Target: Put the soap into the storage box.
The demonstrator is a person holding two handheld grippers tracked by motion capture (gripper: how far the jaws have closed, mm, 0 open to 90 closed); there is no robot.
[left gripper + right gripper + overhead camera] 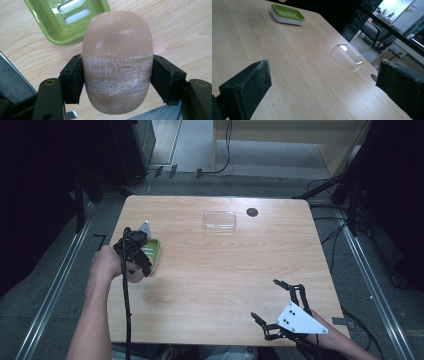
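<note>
Clamping a tan soap bar [117,62], left claw [135,251] hovers beside green soap dish [152,252], probably just clear of it. Right claw [272,302] spread wide over worktop [225,270]; clear lid [219,220] far side.

Open table [210,270] between green soap dish [152,254] and clear lid [219,220]

Tan oval soap bar [117,62], white scuff bands across middle, clamped at both sides, held above tabletop [180,30] just beside green soap dish [53,27].
</note>
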